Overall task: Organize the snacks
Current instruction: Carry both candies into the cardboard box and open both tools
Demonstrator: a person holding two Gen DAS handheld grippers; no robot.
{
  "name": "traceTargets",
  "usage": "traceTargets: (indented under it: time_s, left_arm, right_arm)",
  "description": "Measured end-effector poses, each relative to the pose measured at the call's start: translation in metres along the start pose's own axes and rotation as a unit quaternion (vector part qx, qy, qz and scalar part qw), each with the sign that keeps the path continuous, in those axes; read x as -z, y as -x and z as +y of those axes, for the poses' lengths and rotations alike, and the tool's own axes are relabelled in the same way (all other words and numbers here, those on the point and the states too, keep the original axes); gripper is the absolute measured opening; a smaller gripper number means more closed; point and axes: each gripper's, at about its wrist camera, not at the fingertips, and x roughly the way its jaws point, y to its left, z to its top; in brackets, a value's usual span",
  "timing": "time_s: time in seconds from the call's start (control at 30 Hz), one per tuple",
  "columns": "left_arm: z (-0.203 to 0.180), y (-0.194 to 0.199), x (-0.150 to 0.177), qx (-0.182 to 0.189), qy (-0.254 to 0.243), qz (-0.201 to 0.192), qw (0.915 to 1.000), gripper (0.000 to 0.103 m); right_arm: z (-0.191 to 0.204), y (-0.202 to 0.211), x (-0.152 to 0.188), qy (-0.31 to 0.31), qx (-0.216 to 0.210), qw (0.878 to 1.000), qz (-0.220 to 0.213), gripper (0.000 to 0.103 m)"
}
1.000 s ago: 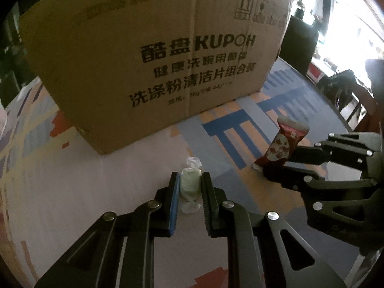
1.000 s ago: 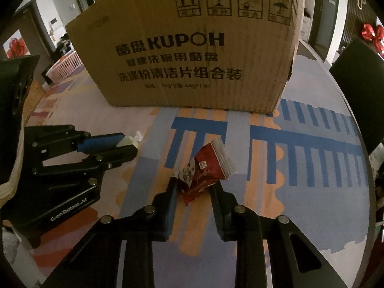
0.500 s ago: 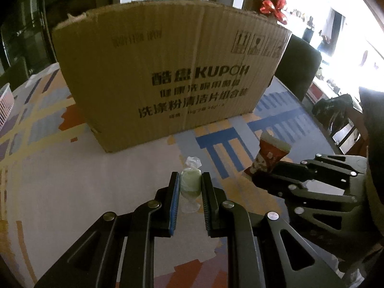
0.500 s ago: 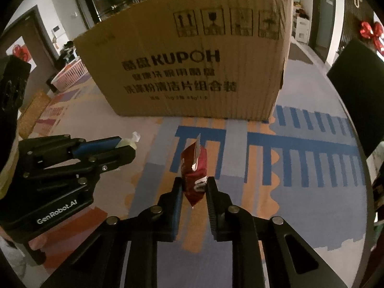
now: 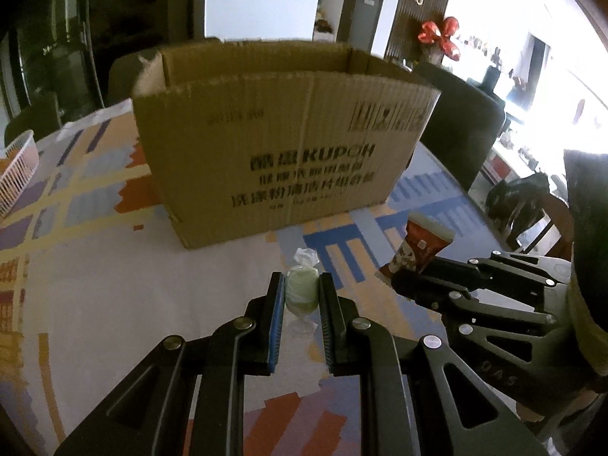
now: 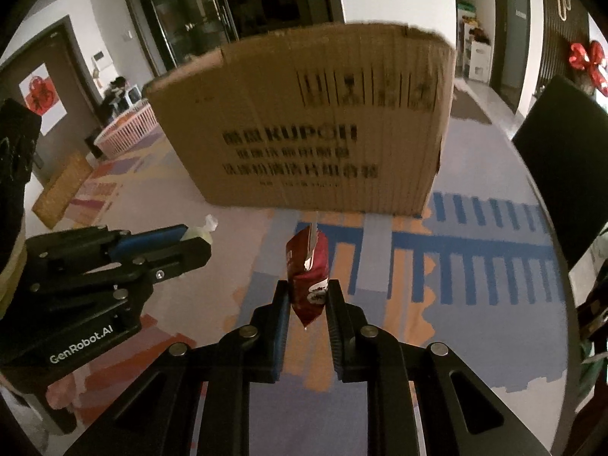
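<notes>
My left gripper [image 5: 301, 292] is shut on a pale green wrapped candy [image 5: 301, 292] and holds it above the patterned table. My right gripper [image 6: 307, 296] is shut on a small red snack packet [image 6: 308, 280], held upright above the table. The open-topped cardboard box [image 5: 281, 152] stands just ahead of both grippers; in the right wrist view the box [image 6: 311, 125] fills the middle. The right gripper and the red packet [image 5: 420, 250] show at the right of the left wrist view. The left gripper with the candy [image 6: 199, 232] shows at the left of the right wrist view.
The table has a colourful patterned cloth [image 5: 95, 266]. A white plastic basket [image 5: 17, 171] sits at the far left. A dark chair [image 6: 562, 174] stands at the right edge of the table, another chair [image 5: 459, 125] behind the box.
Both grippers have risen with their snacks off the table. The box top edge and its open inside have come into view. The red packet has turned from tilted to upright.
</notes>
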Motion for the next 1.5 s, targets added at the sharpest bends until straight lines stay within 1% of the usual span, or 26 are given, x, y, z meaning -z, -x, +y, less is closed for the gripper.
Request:
traceTargets:
  time_s: [0.17, 0.37, 0.53, 0.7, 0.87, 1.1, 1.17, 1.33, 1.5]
  left_arm:
    - [-0.005, 0.021, -0.008, -0.002, 0.004, -0.023, 0.9997, 0.019]
    - [-0.012, 0.047, -0.023, -0.006, -0.002, -0.057, 0.9983, 0.019]
    - [-0.014, 0.069, -0.041, -0.012, -0.007, -0.094, 0.9955, 0.019]
    - [-0.015, 0.083, -0.057, -0.019, -0.009, -0.120, 0.9926, 0.019]
    - [-0.013, 0.093, -0.074, -0.029, -0.008, -0.142, 0.9895, 0.019]
    - [-0.006, 0.094, -0.093, -0.035, -0.005, -0.148, 0.9883, 0.019]
    - [-0.004, 0.092, -0.098, -0.034, -0.004, -0.146, 0.9887, 0.019]
    - [0.005, 0.085, -0.119, -0.033, 0.007, -0.136, 0.9901, 0.019]
    - [0.008, 0.079, -0.137, -0.032, 0.004, -0.131, 0.9909, 0.019]
  right_arm:
    - [0.006, 0.023, -0.010, 0.006, -0.003, 1.000, -0.030, 0.020]
    - [0.011, 0.049, -0.024, 0.010, -0.009, 0.998, -0.066, 0.020]
    - [0.013, 0.069, -0.041, 0.014, -0.009, 0.995, -0.099, 0.020]
    - [0.015, 0.086, -0.058, 0.016, -0.009, 0.991, -0.130, 0.020]
    - [0.015, 0.094, -0.075, 0.019, -0.008, 0.989, -0.147, 0.020]
    - [0.017, 0.100, -0.100, 0.023, -0.007, 0.986, -0.162, 0.020]
    - [0.015, 0.100, -0.109, 0.024, -0.011, 0.986, -0.163, 0.020]
    - [0.012, 0.097, -0.129, 0.029, -0.001, 0.986, -0.162, 0.020]
    - [0.009, 0.094, -0.144, 0.034, 0.008, 0.986, -0.164, 0.020]
